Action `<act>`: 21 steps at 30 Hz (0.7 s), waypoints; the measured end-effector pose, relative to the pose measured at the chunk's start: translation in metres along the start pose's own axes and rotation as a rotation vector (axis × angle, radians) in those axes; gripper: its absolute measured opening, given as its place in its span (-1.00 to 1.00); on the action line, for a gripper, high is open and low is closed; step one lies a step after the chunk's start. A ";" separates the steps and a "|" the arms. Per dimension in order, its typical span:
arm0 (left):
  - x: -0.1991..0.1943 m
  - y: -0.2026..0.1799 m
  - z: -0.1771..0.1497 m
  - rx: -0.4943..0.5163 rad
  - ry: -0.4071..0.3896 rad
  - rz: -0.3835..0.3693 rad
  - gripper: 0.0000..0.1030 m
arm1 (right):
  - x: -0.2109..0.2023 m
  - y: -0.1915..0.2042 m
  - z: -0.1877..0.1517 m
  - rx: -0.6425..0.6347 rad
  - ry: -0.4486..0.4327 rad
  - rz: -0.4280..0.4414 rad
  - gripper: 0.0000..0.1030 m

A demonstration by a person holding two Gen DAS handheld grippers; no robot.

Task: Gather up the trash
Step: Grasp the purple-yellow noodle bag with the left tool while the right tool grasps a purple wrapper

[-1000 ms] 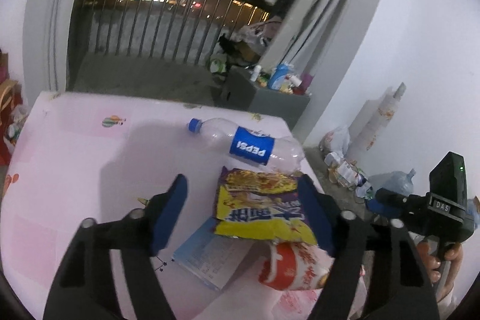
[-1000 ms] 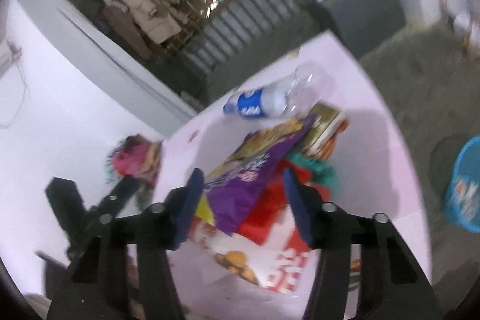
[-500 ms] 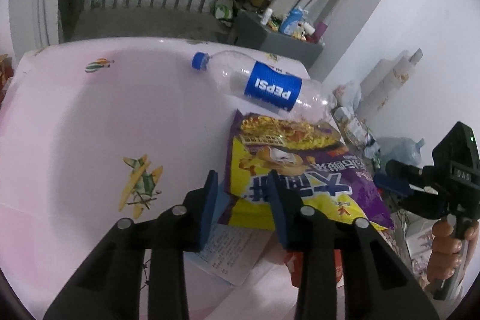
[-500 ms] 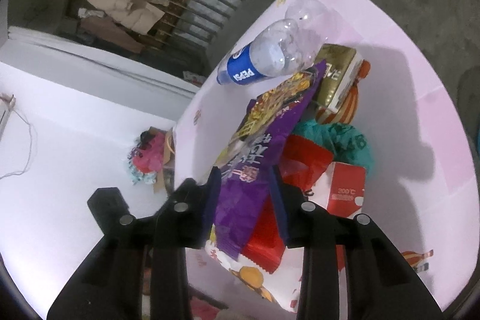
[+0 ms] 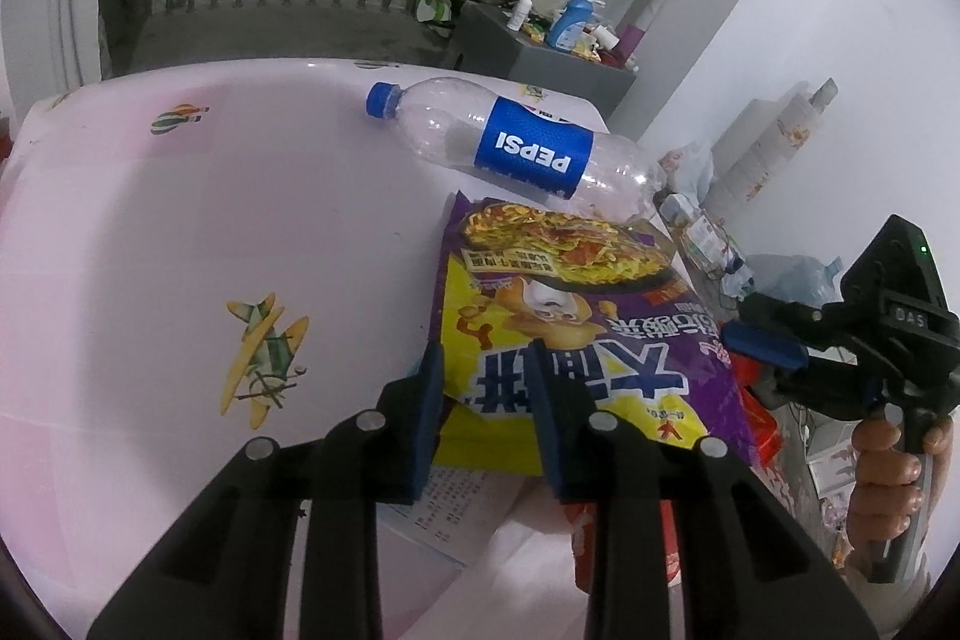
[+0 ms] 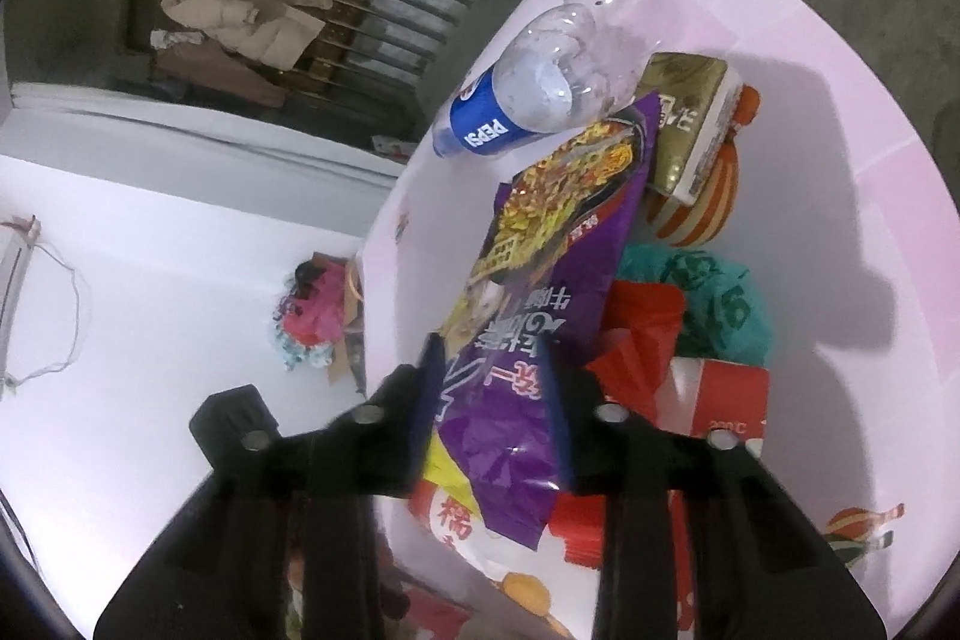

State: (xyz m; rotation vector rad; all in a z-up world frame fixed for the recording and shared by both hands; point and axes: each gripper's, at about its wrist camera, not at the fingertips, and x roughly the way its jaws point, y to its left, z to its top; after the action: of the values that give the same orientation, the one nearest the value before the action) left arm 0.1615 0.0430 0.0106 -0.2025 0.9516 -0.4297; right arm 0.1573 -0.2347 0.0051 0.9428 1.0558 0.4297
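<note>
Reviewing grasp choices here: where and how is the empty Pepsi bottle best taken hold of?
Probably at the labelled middle of the Pepsi bottle, jaws across its width, coming from above. It lies on its side on the pink table, so the round body is exposed; its base touches the purple noodle bag, so avoid that end.

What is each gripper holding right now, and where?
Both hold the purple noodle packet: left gripper at its near bottom edge, right gripper at another edge.

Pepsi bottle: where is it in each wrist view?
Left wrist: Pepsi bottle upper centre, lying on the pink table, cap to the left.
Right wrist: top centre, base toward the camera, cap end hidden.
Shared landmark: purple noodle bag, its far end touching the bottle.
</note>
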 end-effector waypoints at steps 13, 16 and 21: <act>-0.031 -0.005 0.004 0.025 -0.056 -0.013 -0.54 | -0.011 0.011 -0.007 0.047 0.042 0.185 -1.00; -0.037 -0.007 0.003 0.038 -0.067 -0.014 -0.54 | -0.016 0.015 -0.007 0.031 0.028 0.177 -1.00; -0.028 -0.004 0.001 0.031 -0.046 -0.004 -0.54 | -0.021 0.007 -0.002 0.056 -0.017 0.125 -0.92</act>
State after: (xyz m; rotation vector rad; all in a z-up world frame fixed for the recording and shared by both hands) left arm 0.1473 0.0515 0.0340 -0.1852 0.8992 -0.4416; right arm 0.1471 -0.2443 0.0220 1.0644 1.0015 0.4960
